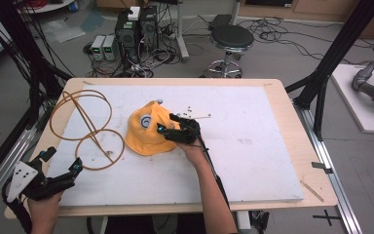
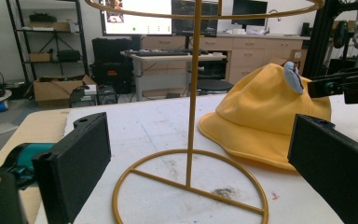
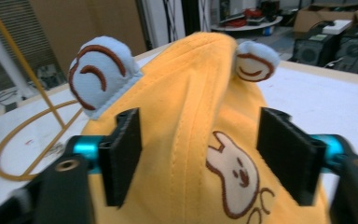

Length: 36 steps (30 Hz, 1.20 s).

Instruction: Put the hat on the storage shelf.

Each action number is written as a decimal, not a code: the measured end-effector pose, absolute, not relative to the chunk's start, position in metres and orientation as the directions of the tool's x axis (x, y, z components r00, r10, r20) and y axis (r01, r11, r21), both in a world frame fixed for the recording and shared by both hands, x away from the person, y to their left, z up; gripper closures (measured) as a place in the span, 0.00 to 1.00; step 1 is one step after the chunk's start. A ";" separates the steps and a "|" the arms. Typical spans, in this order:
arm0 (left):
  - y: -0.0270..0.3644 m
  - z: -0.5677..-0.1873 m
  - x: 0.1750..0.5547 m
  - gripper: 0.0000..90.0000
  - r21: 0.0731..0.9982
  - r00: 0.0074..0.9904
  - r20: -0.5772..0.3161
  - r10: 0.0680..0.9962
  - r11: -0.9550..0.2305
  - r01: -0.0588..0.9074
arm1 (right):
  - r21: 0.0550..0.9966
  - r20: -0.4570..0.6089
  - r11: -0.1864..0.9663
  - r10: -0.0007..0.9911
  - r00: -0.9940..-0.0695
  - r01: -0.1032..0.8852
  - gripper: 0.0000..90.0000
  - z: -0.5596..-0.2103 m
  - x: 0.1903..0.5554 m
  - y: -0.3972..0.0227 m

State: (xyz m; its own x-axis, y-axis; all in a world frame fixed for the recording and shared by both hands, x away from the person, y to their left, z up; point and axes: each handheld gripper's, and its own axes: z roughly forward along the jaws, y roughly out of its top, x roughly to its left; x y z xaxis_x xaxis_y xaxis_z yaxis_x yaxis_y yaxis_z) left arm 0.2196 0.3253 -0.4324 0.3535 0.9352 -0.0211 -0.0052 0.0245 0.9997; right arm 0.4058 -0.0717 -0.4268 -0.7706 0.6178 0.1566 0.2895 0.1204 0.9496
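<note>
Hat (image 1: 146, 132) sits a little left of the middle of the surface (image 1: 253, 161), nearer its far edge than its near one, and your right tool (image 1: 171, 126) is down on its crown. In the right gripper view the yellow fabric rises between the two black jaws of that tool (image 3: 200, 158); both pads stand against the cloth, but you cannot tell from here whether they press it or merely flank it. That view also gives you what the high view blurs: two pale blue ears with brown stitching and an embroidered rabbit on the front. The left gripper view shows the hat (image 2: 265, 121) from the side, brim flat on the surface, just beyond the round base of the wire stand (image 2: 191, 154). Your left tool (image 1: 58, 163) rests at the near left corner, jaws spread wide with nothing between them, forearm coming in low. Your right forearm reaches forward from the near edge.
</note>
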 end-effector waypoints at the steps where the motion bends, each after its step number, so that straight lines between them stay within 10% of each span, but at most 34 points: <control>1: 0.325 -0.432 0.219 0.07 1.000 0.353 -0.021 0.936 0.024 -0.005 | 0.949 0.158 0.124 0.614 -0.774 0.291 0.45 -0.427 0.406 -0.072; 14: 0.325 -0.432 0.219 0.07 1.000 0.351 -0.021 0.936 0.025 -0.007 | 0.947 0.082 0.192 0.633 -0.770 0.259 0.95 -0.423 0.401 -0.069; 36: 0.324 -0.432 0.218 0.07 1.000 0.354 -0.015 0.935 0.019 -0.007 | 0.987 -0.036 0.139 0.684 -0.728 0.081 0.97 -0.379 0.383 -0.077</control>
